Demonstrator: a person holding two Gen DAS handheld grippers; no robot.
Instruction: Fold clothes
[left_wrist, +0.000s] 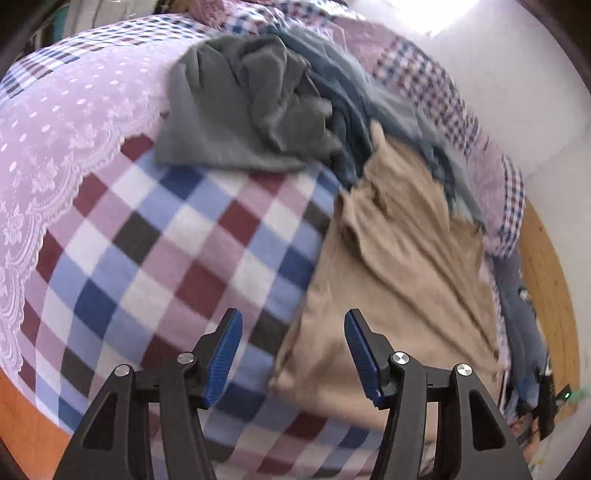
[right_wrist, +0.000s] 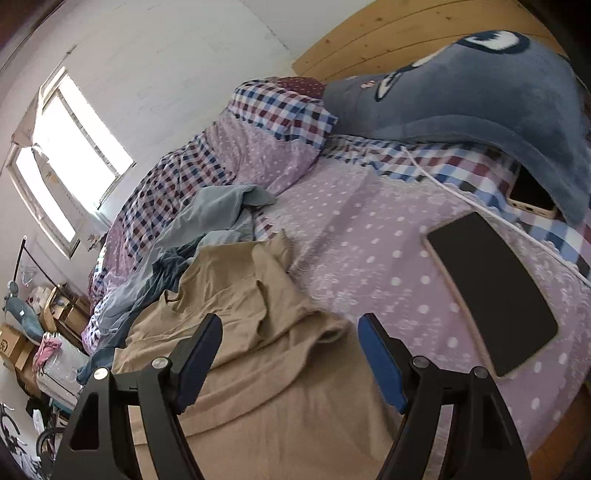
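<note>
Both grippers (left_wrist: 293, 354) (right_wrist: 290, 363) gape above tan garment (right_wrist: 258, 332)

Daylight from the blown-out window (right_wrist: 70, 147) lights both fisheye views; edges bend, and the left view is motion-blurred.

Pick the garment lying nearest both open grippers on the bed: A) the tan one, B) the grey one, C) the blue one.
A: the tan garment spreads right under the right gripper and beside the left gripper, with the grey garment and blue garment farther back.
</note>
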